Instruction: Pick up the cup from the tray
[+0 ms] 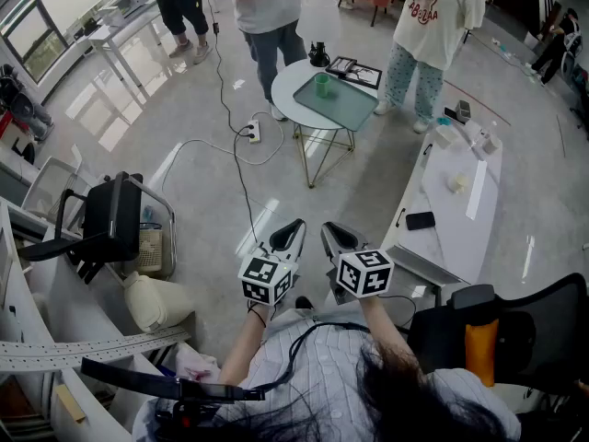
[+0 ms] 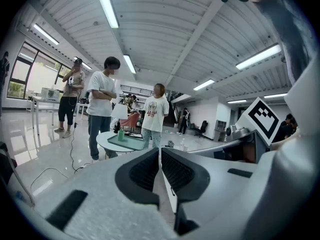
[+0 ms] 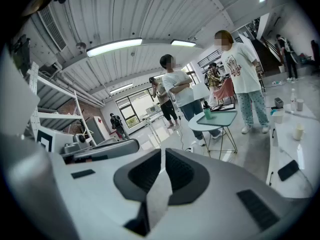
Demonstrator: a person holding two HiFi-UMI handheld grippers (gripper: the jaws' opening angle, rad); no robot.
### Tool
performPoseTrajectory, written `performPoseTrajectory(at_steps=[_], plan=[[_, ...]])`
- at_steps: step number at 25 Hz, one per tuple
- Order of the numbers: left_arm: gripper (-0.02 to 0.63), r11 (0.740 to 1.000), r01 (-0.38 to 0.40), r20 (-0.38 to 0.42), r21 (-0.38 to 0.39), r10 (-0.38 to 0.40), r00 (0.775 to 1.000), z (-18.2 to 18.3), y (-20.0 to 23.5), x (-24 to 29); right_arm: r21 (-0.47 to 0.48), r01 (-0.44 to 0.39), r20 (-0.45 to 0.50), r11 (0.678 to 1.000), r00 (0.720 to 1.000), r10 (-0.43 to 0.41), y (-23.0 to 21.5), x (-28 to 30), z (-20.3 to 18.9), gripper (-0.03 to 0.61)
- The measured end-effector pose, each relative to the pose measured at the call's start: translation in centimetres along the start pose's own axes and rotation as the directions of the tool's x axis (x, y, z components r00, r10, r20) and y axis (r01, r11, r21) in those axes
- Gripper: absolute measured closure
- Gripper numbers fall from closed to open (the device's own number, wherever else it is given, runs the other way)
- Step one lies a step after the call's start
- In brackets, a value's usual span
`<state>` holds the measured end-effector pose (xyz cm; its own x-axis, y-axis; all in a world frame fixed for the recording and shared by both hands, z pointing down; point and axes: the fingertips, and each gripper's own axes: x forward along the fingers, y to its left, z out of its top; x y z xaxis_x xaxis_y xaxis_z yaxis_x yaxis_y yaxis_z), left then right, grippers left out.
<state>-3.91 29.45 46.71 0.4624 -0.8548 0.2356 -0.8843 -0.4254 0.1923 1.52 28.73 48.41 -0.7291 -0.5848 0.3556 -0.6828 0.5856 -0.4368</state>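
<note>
A green cup stands upright on a green tray on a small round white table, several steps ahead of me. The cup and tray show small in the left gripper view, and again as cup and tray in the right gripper view. My left gripper and right gripper are held side by side close to my body, far from the table. Both have their jaws shut with nothing between them.
Three people stand around the round table. A power strip and cables lie on the floor between me and it. A long white table with a phone runs along my right. A black chair stands at left.
</note>
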Motion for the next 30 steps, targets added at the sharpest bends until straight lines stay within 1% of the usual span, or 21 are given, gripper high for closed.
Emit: performPoseTrajectory(at_steps=[6, 12, 15, 19, 23, 30], plan=[[0.598, 1.000, -0.001, 0.010, -0.016, 0.001, 1.000, -0.1, 0.9, 0.9, -0.014, 0.015, 0.004, 1.000, 1.000, -0.015, -0.8, 0.4, 0.5, 0.531], [0.598, 0.999, 0.013, -0.014, -0.037, -0.013, 1.000, -0.8, 1.1, 1.9, 0.027, 0.051, 0.005, 0.998, 0.999, -0.051, -2.5, 0.4, 0.4, 0.531], [0.598, 0.999, 0.011, -0.014, -0.052, -0.012, 1.000, -0.9, 1.6, 2.8, 0.053, 0.050, 0.013, 0.997, 0.999, -0.051, -3.1, 1.0, 0.7, 0.531], [0.598, 0.998, 0.023, -0.028, -0.059, -0.025, 0.999, -0.6, 2.5, 5.0, 0.050, 0.044, -0.004, 0.998, 0.999, -0.044, -4.3, 2.7, 1.3, 0.529], [0.598, 0.998, 0.031, -0.032, -0.050, -0.033, 0.999, 0.4, 3.7, 7.9, 0.043, 0.037, -0.009, 0.998, 0.999, -0.036, -6.3, 5.3, 3.6, 0.529], [0.598, 0.997, -0.019, -0.022, -0.069, 0.018, 1.000, 3.6, 8.2, 14.6, 0.014, 0.004, -0.038, 1.000, 0.999, -0.003, -10.9, 10.4, 8.9, 0.529]])
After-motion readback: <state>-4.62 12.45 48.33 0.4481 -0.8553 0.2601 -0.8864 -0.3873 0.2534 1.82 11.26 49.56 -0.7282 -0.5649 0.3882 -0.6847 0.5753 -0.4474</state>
